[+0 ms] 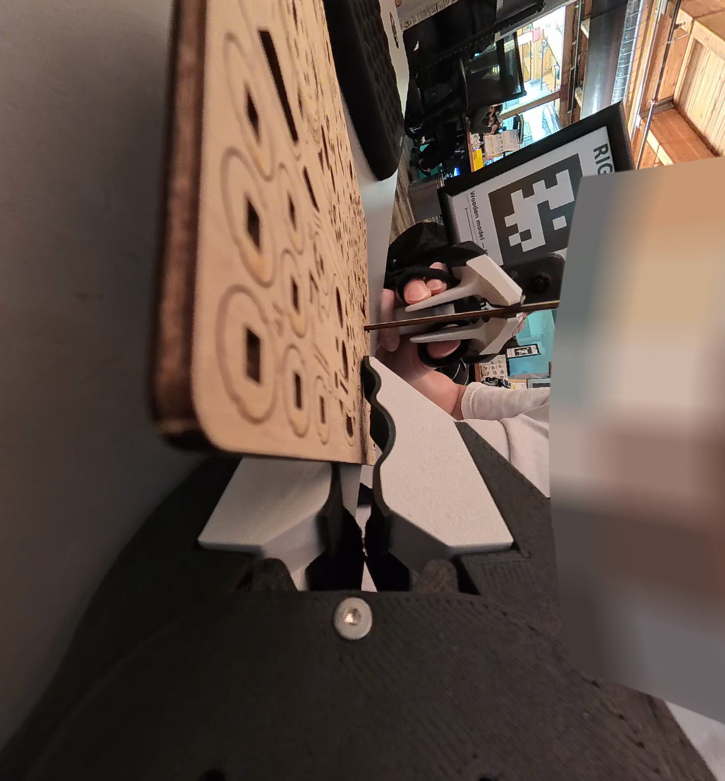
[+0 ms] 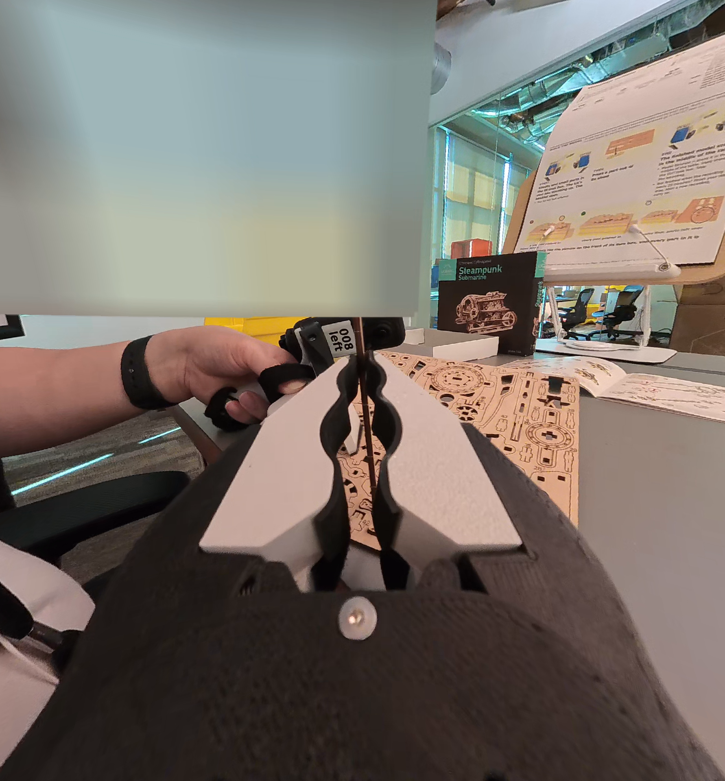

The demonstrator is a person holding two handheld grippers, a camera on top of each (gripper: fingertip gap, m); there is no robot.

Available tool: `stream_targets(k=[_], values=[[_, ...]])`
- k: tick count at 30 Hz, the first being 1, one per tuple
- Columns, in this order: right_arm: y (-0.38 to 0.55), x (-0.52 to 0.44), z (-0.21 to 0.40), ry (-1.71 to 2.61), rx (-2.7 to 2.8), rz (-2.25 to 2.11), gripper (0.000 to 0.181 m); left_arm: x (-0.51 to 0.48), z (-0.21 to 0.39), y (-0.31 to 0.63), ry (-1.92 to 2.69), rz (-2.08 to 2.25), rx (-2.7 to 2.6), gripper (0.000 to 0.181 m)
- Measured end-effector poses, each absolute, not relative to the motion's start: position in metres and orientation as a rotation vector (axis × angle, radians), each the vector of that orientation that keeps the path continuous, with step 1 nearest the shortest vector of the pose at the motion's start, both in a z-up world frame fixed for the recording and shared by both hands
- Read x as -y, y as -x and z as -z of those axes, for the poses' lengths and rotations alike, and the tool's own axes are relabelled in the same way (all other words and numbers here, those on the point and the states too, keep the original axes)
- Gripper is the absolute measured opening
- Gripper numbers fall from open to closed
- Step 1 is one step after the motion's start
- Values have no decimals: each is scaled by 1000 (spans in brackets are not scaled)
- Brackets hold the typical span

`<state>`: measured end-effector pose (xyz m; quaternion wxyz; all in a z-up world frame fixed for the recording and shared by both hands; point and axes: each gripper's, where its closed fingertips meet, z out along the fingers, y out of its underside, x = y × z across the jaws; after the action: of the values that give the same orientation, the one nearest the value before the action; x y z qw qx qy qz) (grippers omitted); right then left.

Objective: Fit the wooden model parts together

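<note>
Two grippers, sheet's (image 1: 268, 236) face in left view only

Your right hand-held gripper (image 2: 363, 397) has a thin wooden sheet (image 2: 367, 427) standing edge-on between its fingers, and your left hand-held gripper (image 2: 331, 344) lies just beyond it, on the same sheet's far side. In the left wrist view, a broad sheet of parts (image 1: 268, 236) stands upright between your left hand-held gripper's (image 1: 363, 422) fingers, with the right hand-held gripper (image 1: 462, 312) behind it to the right. On the surface (image 2: 648, 486), a flat parts sheet (image 2: 521, 405) lies ahead of you; an open booklet (image 2: 648, 389) lies to its right. Behind them stands the kit box (image 2: 487, 304), and right of the box an instruction board (image 2: 648, 139) leans on its stand. A framed marker sign (image 1: 534, 203) stands behind your right hand-held gripper.
</note>
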<state>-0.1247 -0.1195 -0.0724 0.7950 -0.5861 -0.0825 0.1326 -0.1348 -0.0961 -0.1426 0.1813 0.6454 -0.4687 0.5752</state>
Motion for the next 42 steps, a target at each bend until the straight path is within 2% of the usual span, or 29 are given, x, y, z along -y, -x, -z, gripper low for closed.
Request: stream_targets(k=[11, 18, 42], values=[[130, 117, 73, 1273, 194, -291, 4, 96, 143, 135, -1824, -1624, 1323, 0], [98, 139, 53, 1103, 40, -396, 2, 91, 138, 133, -1816, -1668, 1275, 0], [102, 123, 60, 1219, 39, -280, 2, 92, 137, 134, -1802, -1678, 1264, 0]])
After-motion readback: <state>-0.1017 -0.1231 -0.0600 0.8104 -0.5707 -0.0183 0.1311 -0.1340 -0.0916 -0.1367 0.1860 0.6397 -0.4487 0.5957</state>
